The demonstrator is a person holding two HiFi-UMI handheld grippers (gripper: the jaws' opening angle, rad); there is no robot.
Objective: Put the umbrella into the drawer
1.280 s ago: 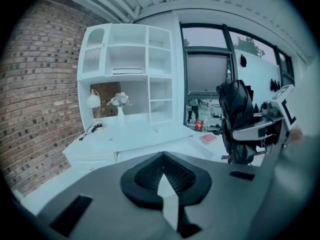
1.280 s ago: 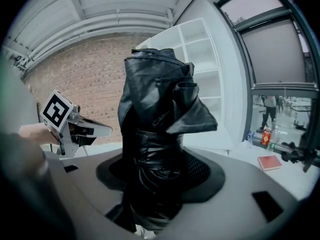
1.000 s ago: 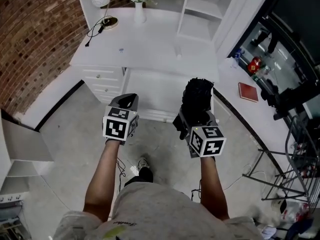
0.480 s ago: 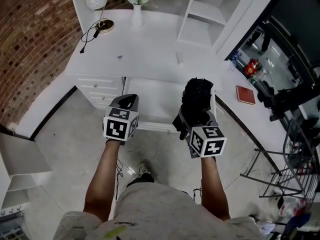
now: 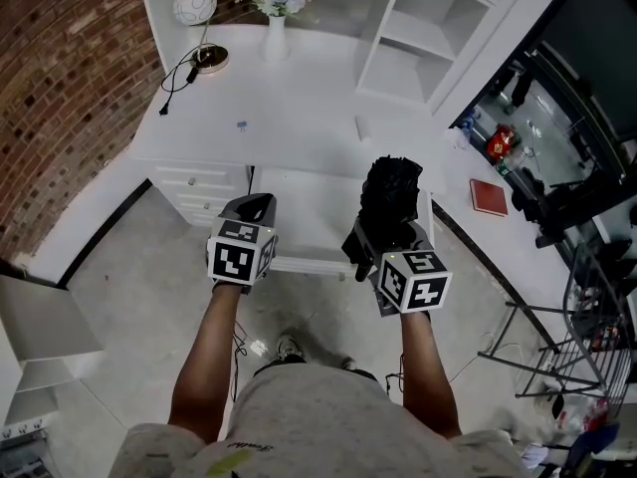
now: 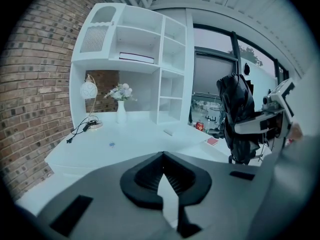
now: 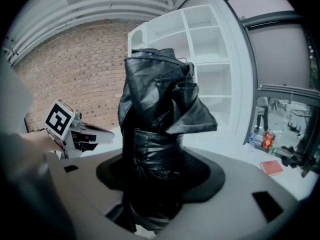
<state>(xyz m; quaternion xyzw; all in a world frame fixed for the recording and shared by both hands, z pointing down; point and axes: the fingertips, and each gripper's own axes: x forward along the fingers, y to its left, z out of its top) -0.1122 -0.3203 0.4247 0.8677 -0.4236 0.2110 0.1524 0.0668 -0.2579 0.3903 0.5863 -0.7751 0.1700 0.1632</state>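
A folded black umbrella stands upright in my right gripper, which is shut on its lower end. In the right gripper view the umbrella fills the middle, its crumpled fabric rising above the gripper. My left gripper is held level beside it, a hand's width to the left, jaws together and holding nothing. Both hover over the front of the open white drawer that sticks out from under the white desk. The left gripper view shows the umbrella at the right.
A globe lamp with its cable and a vase of flowers stand at the desk's back. White shelves rise at the right. Closed small drawers sit left of the open one. A red book lies on the side counter. A brick wall is at the left.
The desk and drawer have slid slightly down in the head view, nearer to the grippers. Both grippers keep their pose, with the umbrella still held.
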